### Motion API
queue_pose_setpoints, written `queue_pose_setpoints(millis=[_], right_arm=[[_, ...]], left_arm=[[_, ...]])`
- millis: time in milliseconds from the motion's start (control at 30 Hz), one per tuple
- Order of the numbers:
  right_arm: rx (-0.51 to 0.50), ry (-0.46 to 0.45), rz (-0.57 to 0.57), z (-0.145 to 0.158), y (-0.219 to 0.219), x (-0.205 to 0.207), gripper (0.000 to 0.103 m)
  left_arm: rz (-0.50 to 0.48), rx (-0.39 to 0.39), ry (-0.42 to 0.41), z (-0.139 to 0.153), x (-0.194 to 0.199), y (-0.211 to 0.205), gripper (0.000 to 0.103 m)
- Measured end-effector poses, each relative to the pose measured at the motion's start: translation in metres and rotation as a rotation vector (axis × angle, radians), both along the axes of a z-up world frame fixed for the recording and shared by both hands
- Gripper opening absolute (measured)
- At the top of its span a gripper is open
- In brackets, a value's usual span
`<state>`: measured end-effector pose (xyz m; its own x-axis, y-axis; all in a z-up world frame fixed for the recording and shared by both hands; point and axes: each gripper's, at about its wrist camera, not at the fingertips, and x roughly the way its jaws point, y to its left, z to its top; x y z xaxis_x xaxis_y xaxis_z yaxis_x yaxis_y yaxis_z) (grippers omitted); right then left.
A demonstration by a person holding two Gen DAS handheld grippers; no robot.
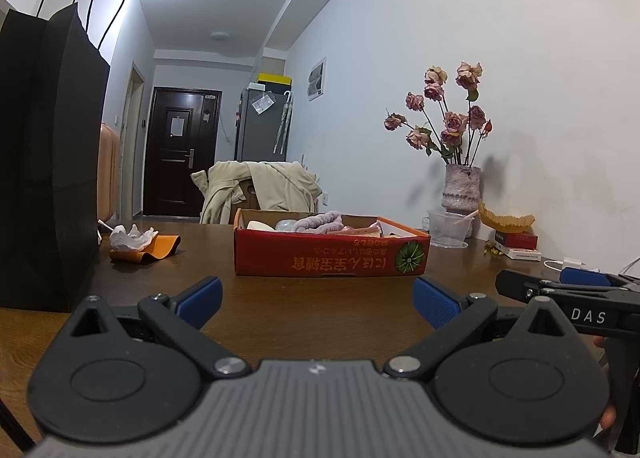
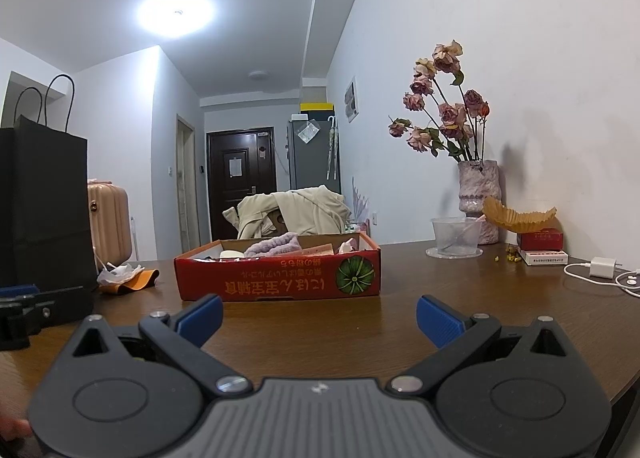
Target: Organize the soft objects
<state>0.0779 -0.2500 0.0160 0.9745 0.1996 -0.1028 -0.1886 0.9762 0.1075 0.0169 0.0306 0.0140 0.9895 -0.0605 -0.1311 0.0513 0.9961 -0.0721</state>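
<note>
A shallow red cardboard box (image 1: 332, 254) (image 2: 276, 278) sits on the brown table ahead of both grippers. It holds soft things: a fuzzy lilac headband (image 1: 318, 223) (image 2: 274, 247), pink pieces and a pale round item. A crumpled white cloth (image 1: 130, 238) (image 2: 118, 273) lies on an orange cloth (image 1: 154, 249) (image 2: 134, 285) left of the box. My left gripper (image 1: 318, 298) is open and empty, low over the table short of the box. My right gripper (image 2: 318, 316) is open and empty too, beside the left one.
A tall black paper bag (image 1: 44, 162) (image 2: 40, 210) stands at the left. A vase of dried roses (image 1: 460, 188) (image 2: 478, 198), a clear plastic cup (image 2: 456, 236), small red boxes (image 2: 540, 246) and a white charger with cable (image 2: 602, 268) stand at the right by the wall.
</note>
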Motion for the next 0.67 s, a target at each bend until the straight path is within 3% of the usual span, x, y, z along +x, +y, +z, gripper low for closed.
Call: queue_pose_setpoints(millis=[667], right_arm=[[-0.003, -0.002, 0.002, -0.0002, 0.0015, -0.0004, 0.103]], left_arm=[[-0.005, 0.013, 0.003, 0.0004, -0.0010, 0.0018, 0.103]])
